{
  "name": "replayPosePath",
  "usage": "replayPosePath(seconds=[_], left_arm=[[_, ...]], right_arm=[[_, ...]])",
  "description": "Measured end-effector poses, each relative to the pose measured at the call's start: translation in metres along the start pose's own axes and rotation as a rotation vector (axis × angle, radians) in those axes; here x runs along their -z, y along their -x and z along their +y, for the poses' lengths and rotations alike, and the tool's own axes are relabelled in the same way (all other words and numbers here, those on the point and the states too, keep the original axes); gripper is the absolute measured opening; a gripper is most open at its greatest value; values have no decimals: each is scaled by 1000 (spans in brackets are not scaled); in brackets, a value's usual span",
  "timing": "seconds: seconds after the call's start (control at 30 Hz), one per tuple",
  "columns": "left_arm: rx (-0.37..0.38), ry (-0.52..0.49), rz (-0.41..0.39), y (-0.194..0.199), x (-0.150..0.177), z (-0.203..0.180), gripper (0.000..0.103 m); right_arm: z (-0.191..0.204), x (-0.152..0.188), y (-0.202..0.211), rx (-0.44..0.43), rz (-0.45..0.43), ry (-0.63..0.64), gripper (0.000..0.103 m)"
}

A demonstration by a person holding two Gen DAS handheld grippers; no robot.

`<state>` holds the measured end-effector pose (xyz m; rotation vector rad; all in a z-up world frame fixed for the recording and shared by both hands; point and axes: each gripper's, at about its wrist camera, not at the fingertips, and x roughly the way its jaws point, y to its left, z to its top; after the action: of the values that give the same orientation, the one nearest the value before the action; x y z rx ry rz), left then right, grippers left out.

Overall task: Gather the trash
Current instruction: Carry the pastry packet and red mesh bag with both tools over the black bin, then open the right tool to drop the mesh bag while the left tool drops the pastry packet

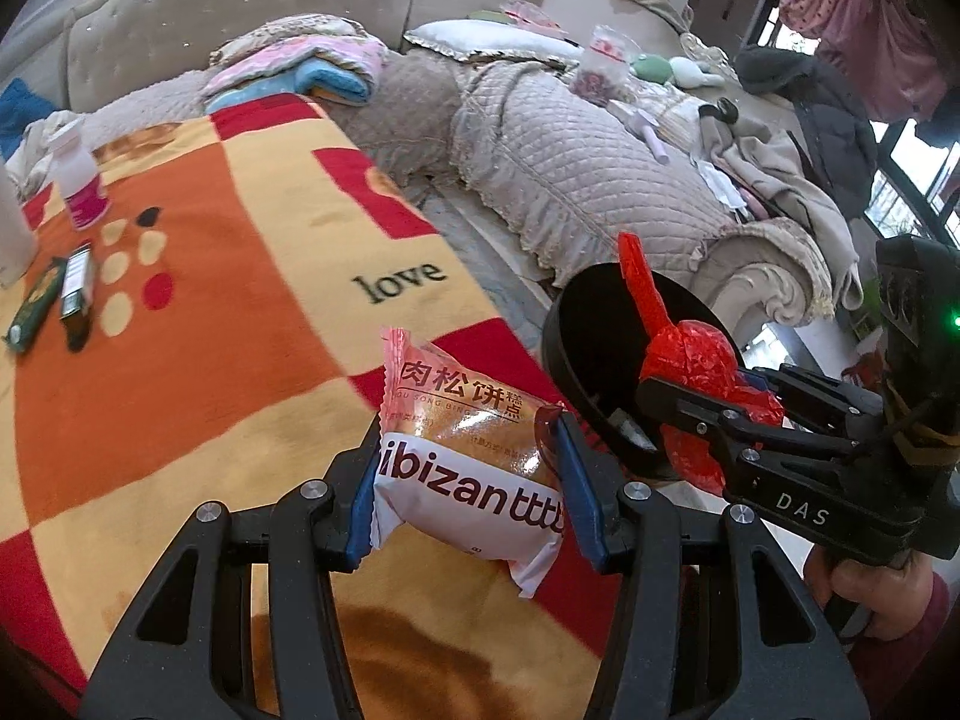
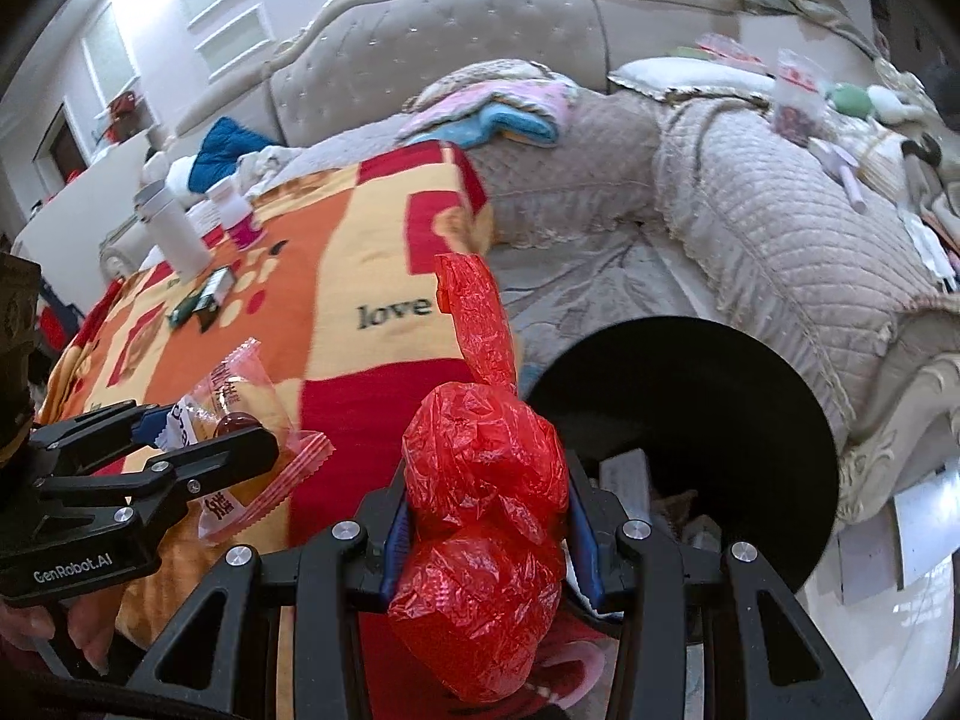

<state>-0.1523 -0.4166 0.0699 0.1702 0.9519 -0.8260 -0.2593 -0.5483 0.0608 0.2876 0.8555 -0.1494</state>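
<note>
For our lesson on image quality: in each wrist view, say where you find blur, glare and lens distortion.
Left wrist view: the white bottle at the left edge is smeared by blur, while the snack packet in the left gripper is sharp; the sofa bows from fisheye distortion. Right wrist view: window glare washes out the upper left corner; the red plastic bag is crisp; dark vignette rings the corners.

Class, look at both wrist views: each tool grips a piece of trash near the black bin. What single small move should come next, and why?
Probably carry the right tool a little further over the black bin, then release. It is shut on the red plastic bag, which already sits at the bin's rim. The left tool, holding the snack packet, hangs above the blanket, so it should follow.
</note>
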Motion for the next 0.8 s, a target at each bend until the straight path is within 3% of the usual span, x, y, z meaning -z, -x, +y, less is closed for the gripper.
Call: replayPosePath(seconds=[0.4,0.8], left_arm=[[48,-9,32,-30,-13,-28,50],[52,-28,64,-50,-15,-42,50]], right_arm=[[-41,5,-6,39,21,-81,42],[-65,14,-11,60,39,-128,42]])
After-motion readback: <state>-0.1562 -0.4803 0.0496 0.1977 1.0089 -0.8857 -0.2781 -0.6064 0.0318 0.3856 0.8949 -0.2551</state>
